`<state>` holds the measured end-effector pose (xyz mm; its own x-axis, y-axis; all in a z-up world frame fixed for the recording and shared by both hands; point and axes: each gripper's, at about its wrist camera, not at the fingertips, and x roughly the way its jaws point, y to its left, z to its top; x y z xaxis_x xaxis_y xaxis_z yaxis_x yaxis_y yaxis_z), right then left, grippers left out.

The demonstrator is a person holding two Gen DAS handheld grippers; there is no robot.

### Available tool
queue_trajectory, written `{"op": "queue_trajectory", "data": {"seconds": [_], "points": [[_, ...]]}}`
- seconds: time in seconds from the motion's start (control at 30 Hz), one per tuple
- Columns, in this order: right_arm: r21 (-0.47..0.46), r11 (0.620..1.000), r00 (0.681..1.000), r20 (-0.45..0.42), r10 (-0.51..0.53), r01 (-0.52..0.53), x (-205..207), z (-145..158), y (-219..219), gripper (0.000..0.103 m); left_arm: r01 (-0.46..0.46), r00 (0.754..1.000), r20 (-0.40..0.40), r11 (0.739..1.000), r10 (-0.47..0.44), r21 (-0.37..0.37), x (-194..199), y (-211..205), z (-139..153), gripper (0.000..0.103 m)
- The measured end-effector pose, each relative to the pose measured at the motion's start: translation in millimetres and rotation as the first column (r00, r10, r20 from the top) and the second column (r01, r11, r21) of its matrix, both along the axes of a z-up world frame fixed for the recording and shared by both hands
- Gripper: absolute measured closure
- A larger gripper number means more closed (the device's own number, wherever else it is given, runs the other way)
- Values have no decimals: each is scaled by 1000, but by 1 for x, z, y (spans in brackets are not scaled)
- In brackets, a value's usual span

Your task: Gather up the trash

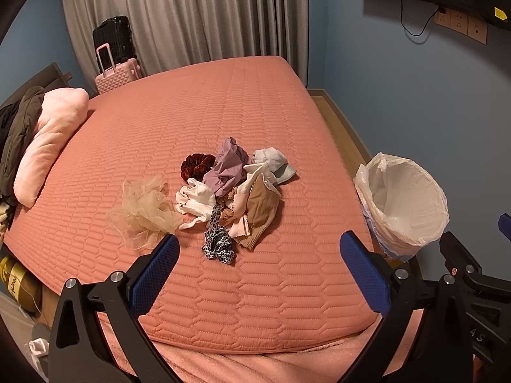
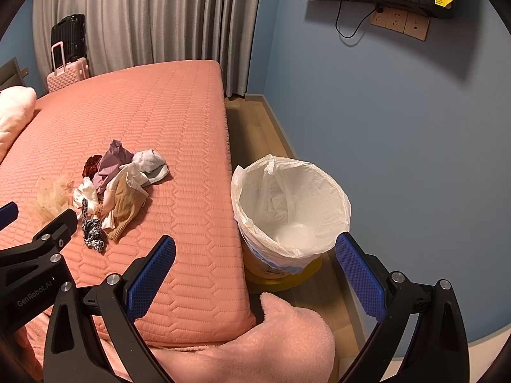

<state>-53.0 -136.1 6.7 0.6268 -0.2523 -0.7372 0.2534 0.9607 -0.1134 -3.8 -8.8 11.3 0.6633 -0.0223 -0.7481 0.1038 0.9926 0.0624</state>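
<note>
A pink quilted bed (image 1: 223,102) carries a heap of crumpled cloth scraps and scrunchies (image 1: 230,188) at its middle, a white-lined trash bin (image 2: 292,204) stands on the floor just right of it, and the left gripper (image 1: 258,274) and right gripper (image 2: 255,271) hover near with fingers spread, empty.

You have a salmon-pink bed (image 1: 223,111) quilted in a long hexagon stitch. On it lie a dark red velvet scrunchie (image 1: 196,166), a lilac cloth (image 1: 228,167), a white cloth (image 1: 196,202), a tan stocking (image 1: 263,214), a pale grey-white sock (image 1: 274,162), a cream tulle piece (image 1: 143,212) and a black-and-white leopard-print scrunchie (image 1: 217,244). Your bin (image 2: 293,204) wears a white liner over a yellow base. Both of your hand-held grippers have black frames and blue textured pads (image 1: 158,271). The wall (image 2: 399,127) is blue, the curtain (image 1: 191,16) grey, and the suitcases are pink (image 1: 119,73) and black (image 1: 111,36).
</note>
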Motion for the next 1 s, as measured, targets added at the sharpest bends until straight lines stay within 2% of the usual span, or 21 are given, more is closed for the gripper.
{"op": "queue_trajectory", "data": {"seconds": [1.0], "points": [[-2,1000,1000,4,-2,2,0,4,-1,6,-22,1000,-18,1000,22,-14,-6,8,-1,7]]}}
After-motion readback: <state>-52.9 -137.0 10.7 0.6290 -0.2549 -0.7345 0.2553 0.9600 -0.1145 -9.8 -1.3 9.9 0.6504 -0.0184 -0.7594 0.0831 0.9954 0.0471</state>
